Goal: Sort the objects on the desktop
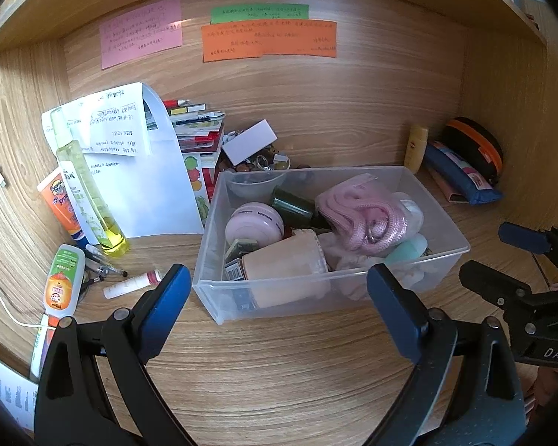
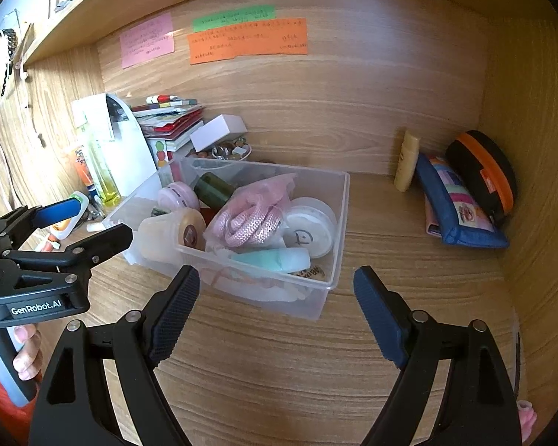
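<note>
A clear plastic bin [image 1: 442,223] stands on the wooden desk, full of small things: a pink round case [image 1: 255,221], a pink jar [image 1: 284,265], a pink rope in a bag [image 1: 364,219], a teal tube [image 2: 275,260]. It also shows in the right wrist view [image 2: 340,223]. My left gripper [image 1: 279,290] is open and empty, just in front of the bin's near wall. My right gripper [image 2: 277,297] is open and empty at the bin's front right corner; it also shows in the left wrist view [image 1: 502,256].
To the left lie a yellow spray bottle [image 1: 89,193], an orange sunscreen tube [image 1: 61,204], an orange-label bottle [image 1: 61,278], pens [image 1: 106,265] and a lip balm [image 1: 130,284]. Papers and books [image 1: 197,137] stand behind. At back right: yellow tube [image 1: 416,146], blue pouch [image 1: 461,171], black-orange case [image 1: 476,145].
</note>
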The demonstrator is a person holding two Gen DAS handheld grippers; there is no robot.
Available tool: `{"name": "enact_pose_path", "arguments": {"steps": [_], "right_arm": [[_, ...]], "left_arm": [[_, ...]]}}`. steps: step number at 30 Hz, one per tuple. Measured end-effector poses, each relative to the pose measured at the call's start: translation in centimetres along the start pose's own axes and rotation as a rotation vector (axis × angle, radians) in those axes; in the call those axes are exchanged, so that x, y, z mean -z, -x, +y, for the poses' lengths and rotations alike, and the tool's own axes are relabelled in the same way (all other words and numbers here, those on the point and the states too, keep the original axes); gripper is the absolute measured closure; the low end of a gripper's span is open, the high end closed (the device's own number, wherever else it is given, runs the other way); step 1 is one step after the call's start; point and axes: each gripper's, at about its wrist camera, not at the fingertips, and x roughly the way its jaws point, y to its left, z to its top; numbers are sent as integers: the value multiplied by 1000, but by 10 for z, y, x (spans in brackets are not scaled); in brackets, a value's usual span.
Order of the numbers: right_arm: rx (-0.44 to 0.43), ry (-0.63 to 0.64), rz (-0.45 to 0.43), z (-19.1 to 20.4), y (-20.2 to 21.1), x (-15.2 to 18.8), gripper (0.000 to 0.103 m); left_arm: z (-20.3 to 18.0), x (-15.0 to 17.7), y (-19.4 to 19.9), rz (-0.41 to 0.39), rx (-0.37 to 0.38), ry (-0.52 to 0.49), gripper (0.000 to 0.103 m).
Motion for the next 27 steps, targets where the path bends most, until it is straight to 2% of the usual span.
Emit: {"name": "enact_pose_path", "arguments": {"steps": [27], "right_arm": [[-6, -7, 13, 5, -2, 2, 20]], "left_arm": [[6, 3, 3, -2, 1, 10, 6]]}}
